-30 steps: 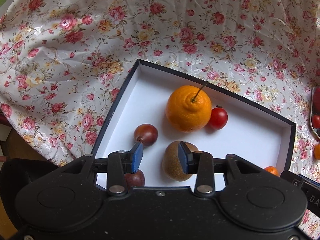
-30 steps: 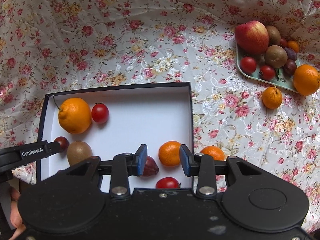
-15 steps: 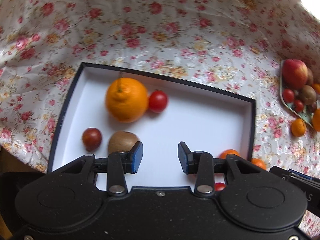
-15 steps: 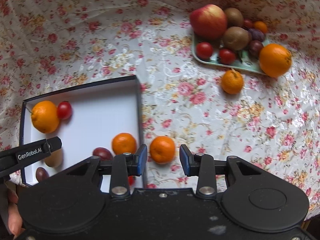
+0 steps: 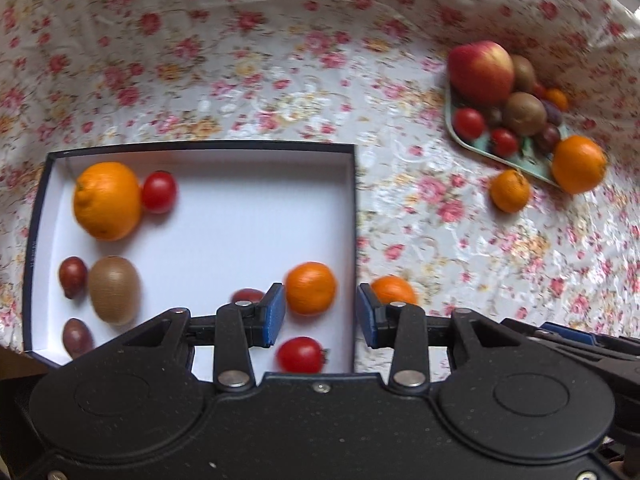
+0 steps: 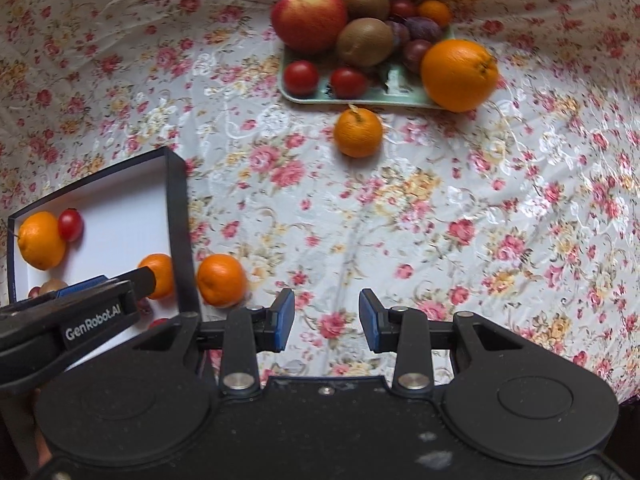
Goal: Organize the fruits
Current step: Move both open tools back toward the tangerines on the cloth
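Five oranges (image 5: 107, 200), five tomatoes (image 5: 159, 192), three kiwis (image 5: 114, 289), one apple (image 6: 309, 17) and several plums (image 5: 73, 282) were counted.

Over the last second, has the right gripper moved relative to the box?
Yes. In the right wrist view the right gripper has swung right, away from the box: its open jaws now hang over bare tablecloth, nearer the fruit tray.

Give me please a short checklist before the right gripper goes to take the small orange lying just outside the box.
1. Right gripper empty, jaws apart: ok.
2. Small orange on the cloth, beside the box wall: ok.
3. Room for a jaw between orange and wall: cannot tell.
4. Left gripper out of the way: not ok, it is close by.
5. Free floor in the box: ok.
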`<state>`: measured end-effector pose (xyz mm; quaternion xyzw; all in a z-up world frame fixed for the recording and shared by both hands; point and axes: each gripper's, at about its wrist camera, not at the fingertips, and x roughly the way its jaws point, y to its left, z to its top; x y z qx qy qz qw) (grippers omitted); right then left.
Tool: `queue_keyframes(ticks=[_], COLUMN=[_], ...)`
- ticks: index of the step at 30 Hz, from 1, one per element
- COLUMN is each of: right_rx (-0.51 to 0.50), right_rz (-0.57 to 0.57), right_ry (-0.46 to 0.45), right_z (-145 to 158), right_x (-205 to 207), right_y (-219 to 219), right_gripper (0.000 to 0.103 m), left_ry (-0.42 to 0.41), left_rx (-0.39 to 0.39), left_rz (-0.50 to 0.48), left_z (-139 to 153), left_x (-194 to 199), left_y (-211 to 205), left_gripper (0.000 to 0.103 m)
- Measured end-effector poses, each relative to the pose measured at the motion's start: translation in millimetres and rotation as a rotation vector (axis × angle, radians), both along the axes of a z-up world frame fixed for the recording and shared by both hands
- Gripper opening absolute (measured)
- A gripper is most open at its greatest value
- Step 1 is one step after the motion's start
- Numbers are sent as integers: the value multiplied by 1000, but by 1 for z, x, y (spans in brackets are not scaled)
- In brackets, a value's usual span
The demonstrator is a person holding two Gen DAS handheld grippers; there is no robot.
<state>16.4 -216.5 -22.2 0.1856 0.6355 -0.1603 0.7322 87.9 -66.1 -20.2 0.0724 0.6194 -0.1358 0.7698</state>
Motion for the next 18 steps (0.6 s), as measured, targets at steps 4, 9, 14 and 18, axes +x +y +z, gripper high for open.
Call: queue_keyframes(ticks=[4,9,14,18], right_rx=[2,17,46,68], right_rz=[-20,-49,-67,-71], right_ry=[12,22,32,36], right_z=[-1,-3,-5,-7], right_x=[-11,-20,-26,-26], right_y=[-17,-35,-45,-48], right_gripper=[38,38,38,38], left_ry=[14,18,10,-5], left_rx=[-19,-27,-32,-28], left_rz=[-24,-44,-60,-83], left_z=[-4,-7,-12,-17], left_x=[-5,-10,-11,-13], left_y=[-18,-34,-43,-49], left_gripper=[47,47,47,47])
